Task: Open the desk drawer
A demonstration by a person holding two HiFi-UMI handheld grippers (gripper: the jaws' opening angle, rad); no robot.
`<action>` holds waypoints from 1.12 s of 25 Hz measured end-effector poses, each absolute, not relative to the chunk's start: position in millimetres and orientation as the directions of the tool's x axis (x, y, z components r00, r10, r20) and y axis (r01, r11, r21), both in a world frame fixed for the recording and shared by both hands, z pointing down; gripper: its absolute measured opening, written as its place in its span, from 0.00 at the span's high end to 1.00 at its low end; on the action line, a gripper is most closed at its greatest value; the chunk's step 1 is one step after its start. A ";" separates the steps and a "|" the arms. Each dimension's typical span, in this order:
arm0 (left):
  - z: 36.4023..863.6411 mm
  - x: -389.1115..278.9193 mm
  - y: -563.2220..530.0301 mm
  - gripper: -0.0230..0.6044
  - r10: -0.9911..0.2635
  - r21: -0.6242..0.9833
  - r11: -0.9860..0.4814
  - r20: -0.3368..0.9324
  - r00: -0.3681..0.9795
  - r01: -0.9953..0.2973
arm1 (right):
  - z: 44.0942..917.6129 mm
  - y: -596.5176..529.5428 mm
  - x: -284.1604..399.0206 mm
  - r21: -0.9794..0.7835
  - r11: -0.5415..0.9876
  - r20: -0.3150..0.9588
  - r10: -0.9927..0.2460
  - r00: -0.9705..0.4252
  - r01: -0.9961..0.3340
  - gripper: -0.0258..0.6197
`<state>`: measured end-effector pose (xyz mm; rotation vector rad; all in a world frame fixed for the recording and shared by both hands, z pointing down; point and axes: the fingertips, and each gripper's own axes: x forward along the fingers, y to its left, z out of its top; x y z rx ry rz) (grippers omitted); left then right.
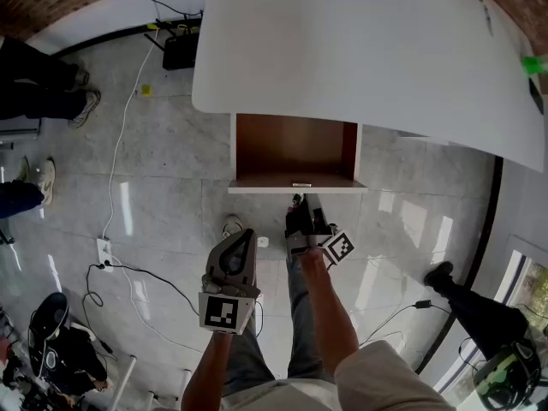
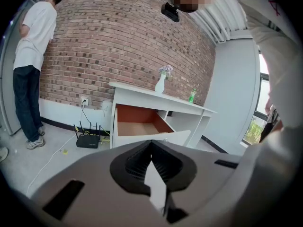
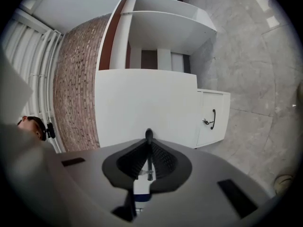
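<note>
The white desk [image 1: 360, 50] has its drawer [image 1: 295, 148] pulled out, and the brown inside shows. My right gripper [image 1: 301, 202] sits right at the drawer's white front [image 1: 257, 187], level with it. In the right gripper view the jaws [image 3: 149, 135] are shut on a thin dark bar, the drawer handle [image 3: 149, 151], with the white front panel [image 3: 142, 103] filling the view behind it. My left gripper [image 1: 246, 233] hangs lower left of the drawer, apart from it, shut and empty. In its own view it [image 2: 151, 143] points at the open drawer [image 2: 142, 126].
A black router [image 1: 180, 51] and cables lie on the floor left of the desk, with a power strip [image 1: 104, 253] nearer me. A person [image 2: 31, 56] stands by the brick wall. A vase [image 2: 161, 84] and a green bottle [image 2: 192, 96] stand on the desk. A cabinet door [image 3: 213, 119] is beside the drawer.
</note>
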<state>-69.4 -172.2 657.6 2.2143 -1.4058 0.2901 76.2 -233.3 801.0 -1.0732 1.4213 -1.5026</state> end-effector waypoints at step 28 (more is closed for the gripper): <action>675.5 -73.6 -156.6 0.94 -0.766 0.321 -0.335 0.454 0.455 -0.886 | 874.2 -194.0 69.7 -0.980 -0.197 0.192 -0.936 -0.296 -0.013 0.91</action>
